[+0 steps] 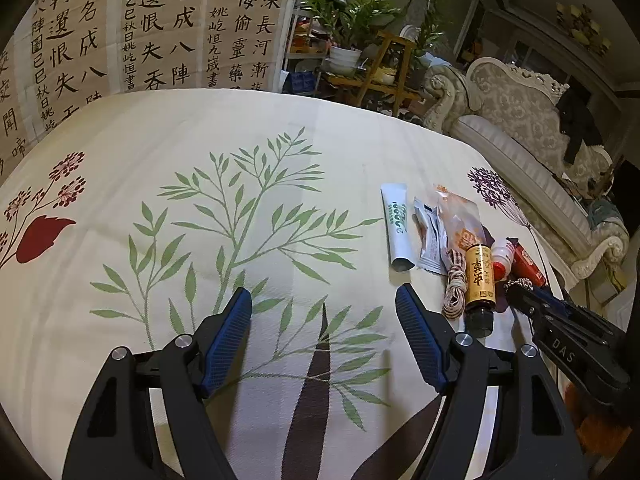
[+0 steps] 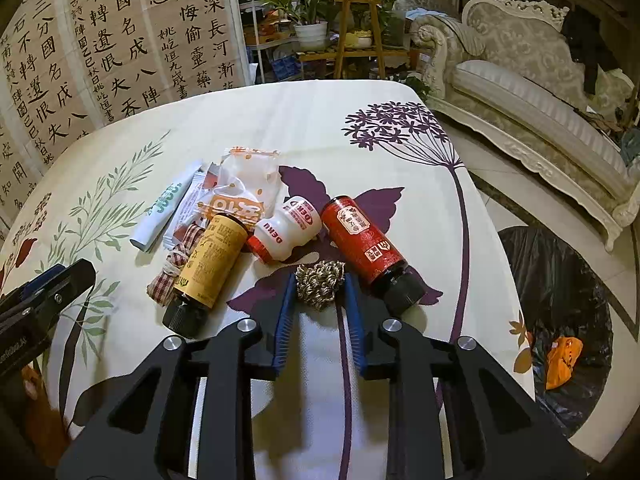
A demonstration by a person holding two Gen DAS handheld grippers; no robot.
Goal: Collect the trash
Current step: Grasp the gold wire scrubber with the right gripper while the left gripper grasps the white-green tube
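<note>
Trash lies in a cluster on the floral tablecloth [image 2: 360, 140]. My right gripper [image 2: 320, 280] is shut on a bundle of brown braided cord [image 2: 320, 282] resting on the cloth. Beside it lie a red bottle [image 2: 366, 242], a small white bottle with a red cap [image 2: 286, 232], a yellow bottle [image 2: 212, 260], a checked ribbon bundle [image 2: 168, 276], an orange snack wrapper [image 2: 244, 184] and a white tube [image 2: 164, 212]. My left gripper [image 1: 324, 300] is open and empty over bare cloth, left of the cluster; the tube [image 1: 398, 228] and yellow bottle [image 1: 478, 284] show to its right.
A black trash bag [image 2: 560, 304] holding an orange wrapper [image 2: 562, 360] stands on the floor right of the table. An ornate sofa [image 2: 540, 80] is beyond it. Calligraphy panels [image 2: 120, 40] and potted plants [image 2: 308, 8] stand behind the table.
</note>
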